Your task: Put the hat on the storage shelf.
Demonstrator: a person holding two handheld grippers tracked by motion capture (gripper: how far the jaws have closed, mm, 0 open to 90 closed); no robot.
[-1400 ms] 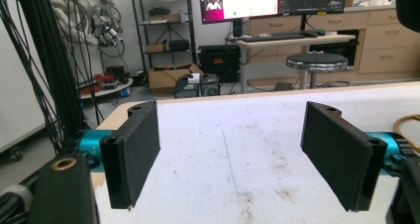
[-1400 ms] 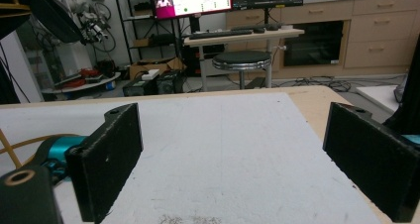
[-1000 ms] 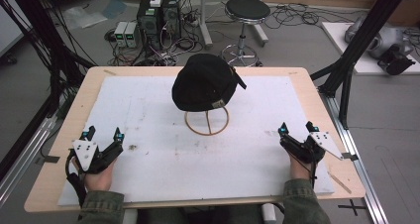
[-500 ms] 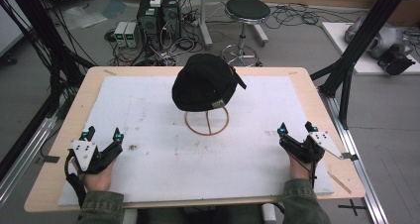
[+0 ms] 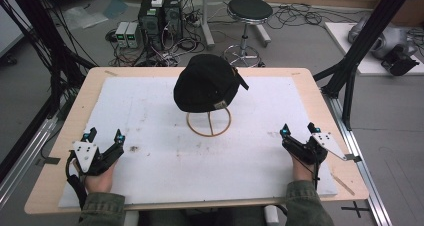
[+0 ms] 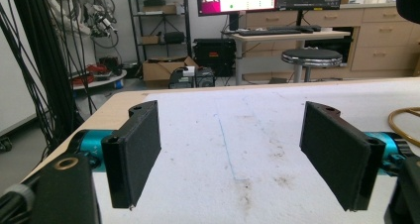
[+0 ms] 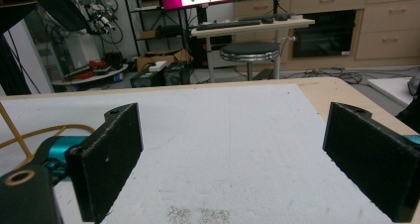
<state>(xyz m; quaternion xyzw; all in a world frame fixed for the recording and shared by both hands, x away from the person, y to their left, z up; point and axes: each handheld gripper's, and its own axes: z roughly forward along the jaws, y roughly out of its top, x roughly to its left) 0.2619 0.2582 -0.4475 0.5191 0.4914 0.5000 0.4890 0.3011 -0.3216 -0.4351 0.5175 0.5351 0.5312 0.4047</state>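
Nothing was done yet; the cap (image 5: 206, 83) sat on its wire stand (image 5: 209, 124) mid-table, far from both my hands; my left gripper (image 5: 104, 135) rested at the near left with jaws spread and empty; my right gripper (image 5: 298, 130) at the near right, likewise spread, empty; reaching and grasping the cap were all left.

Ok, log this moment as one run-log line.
left tool: open, empty, near table edge | right tool: open, empty | black cap: on gold wire stand, untouched | white mat: stained
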